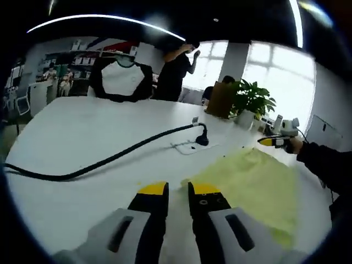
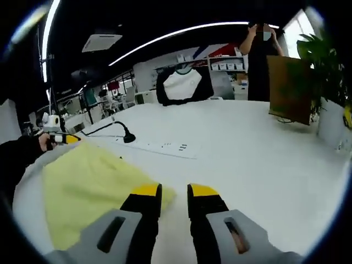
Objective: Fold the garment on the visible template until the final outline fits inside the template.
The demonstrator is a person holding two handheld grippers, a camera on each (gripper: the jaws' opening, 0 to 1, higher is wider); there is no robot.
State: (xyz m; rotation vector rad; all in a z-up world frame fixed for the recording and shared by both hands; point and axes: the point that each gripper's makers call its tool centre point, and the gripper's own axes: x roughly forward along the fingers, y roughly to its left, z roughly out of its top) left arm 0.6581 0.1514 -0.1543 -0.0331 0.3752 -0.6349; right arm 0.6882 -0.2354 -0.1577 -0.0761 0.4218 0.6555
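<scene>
The yellow garment (image 1: 250,187) is lying flat on the white worktop (image 1: 82,137), right of the left tongs (image 1: 177,190) and left of the right tongs (image 2: 168,191); both are gaping slightly, gripping nothing.

Bright daylight from windows (image 1: 275,66) blown out to glare, curved ceiling light strips (image 2: 181,32), even soft light on table (image 1: 82,132), fisheye bending at edges, slight blur
</scene>
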